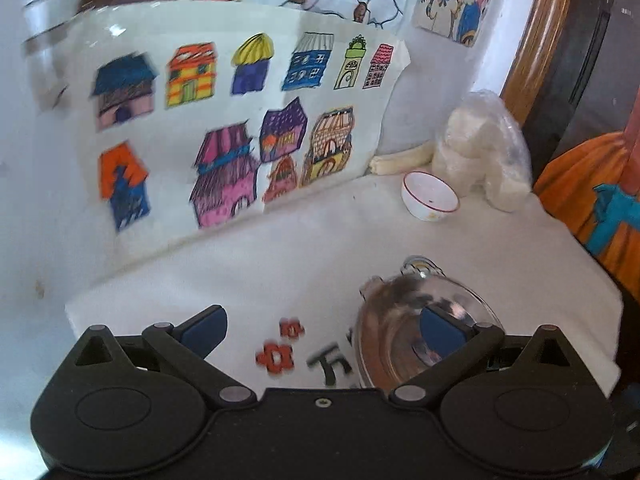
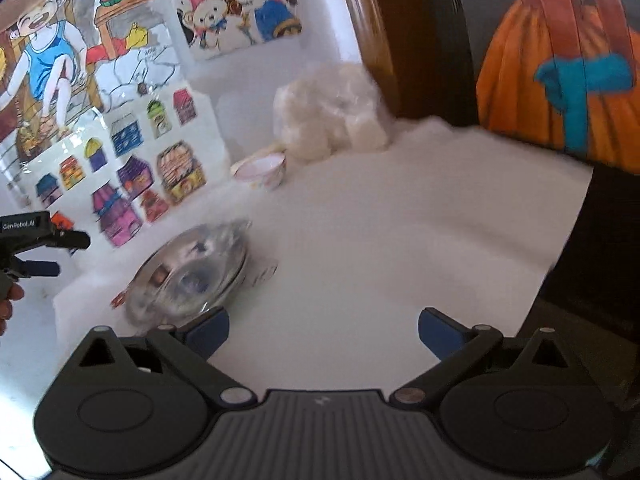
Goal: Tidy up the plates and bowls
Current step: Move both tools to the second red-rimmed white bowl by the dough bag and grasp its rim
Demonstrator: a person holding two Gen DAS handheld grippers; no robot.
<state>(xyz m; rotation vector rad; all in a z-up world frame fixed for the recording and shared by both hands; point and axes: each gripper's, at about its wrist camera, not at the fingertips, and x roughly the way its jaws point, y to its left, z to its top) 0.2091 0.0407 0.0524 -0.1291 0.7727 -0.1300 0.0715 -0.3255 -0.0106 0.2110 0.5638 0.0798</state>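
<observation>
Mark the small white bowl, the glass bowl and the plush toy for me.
small white bowl (image 1: 430,196), left wrist view, inside wall.
glass bowl (image 2: 188,276), right wrist view, middle of its basin.
plush toy (image 1: 480,152), left wrist view, wrapped body.

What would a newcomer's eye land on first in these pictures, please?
Probably the sheet of brightly coloured house drawings propped against the wall at the back of the white table. Next, the shiny glass bowl near the front, just beyond the open left tool, and the small red-rimmed white bowl beside a wrapped white plush toy.
</observation>
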